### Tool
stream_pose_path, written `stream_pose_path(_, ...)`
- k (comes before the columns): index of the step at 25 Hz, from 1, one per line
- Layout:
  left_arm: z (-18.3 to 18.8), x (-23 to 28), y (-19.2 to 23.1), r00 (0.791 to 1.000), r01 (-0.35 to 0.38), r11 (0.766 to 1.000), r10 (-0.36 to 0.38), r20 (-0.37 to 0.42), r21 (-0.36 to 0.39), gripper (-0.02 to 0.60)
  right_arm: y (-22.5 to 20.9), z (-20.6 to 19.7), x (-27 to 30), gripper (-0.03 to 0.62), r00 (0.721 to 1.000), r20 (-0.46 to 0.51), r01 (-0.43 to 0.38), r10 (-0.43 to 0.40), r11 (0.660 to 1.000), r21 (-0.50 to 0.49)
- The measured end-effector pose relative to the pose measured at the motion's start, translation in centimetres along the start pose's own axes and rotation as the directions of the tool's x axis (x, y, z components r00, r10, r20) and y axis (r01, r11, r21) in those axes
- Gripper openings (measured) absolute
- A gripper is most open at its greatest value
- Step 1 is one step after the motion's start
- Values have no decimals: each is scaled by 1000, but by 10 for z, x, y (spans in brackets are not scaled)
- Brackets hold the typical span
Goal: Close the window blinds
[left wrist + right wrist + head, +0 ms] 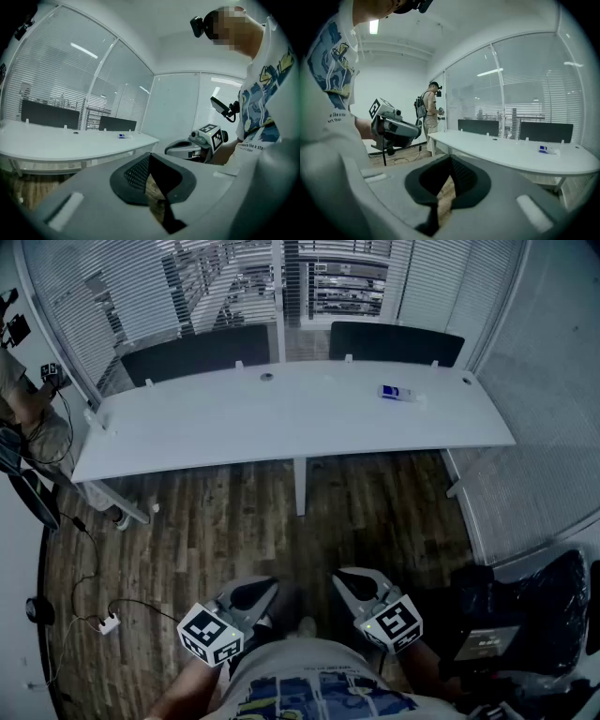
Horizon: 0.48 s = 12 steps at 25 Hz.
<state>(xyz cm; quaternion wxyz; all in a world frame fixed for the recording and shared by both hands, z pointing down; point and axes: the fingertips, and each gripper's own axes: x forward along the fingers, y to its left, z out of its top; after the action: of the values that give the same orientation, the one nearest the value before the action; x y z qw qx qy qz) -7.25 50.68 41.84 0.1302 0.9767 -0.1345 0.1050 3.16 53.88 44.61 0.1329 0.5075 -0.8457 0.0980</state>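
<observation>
Slatted window blinds (112, 296) hang behind the glass walls beyond the desk; the middle panes (225, 277) show the outside between their slats. More blinds (553, 427) cover the right wall. Both grippers are held low, close to my body and far from the blinds. My left gripper (265, 586) has its jaws together and holds nothing. My right gripper (346, 577) is likewise shut and empty. The left gripper view shows the blinds (51, 70) and the right gripper (187, 147). The right gripper view shows the blinds (543, 93) and the left gripper (393, 126).
A long white curved desk (281, 418) stands between me and the windows, with a small blue-and-white item (396, 393) on it and dark panels (197, 351) behind. A black bundle (525, 615) sits at the right. A cable and power strip (108, 622) lie at the left. Another person (430, 117) stands by the desk's left end.
</observation>
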Motion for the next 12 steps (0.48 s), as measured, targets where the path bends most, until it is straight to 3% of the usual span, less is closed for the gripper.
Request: stream_pose_path(12,-4,20,-10,999,48,998,-48,-16,28,3,-20,-1,-10,2,998,15,62,-62,998,-16)
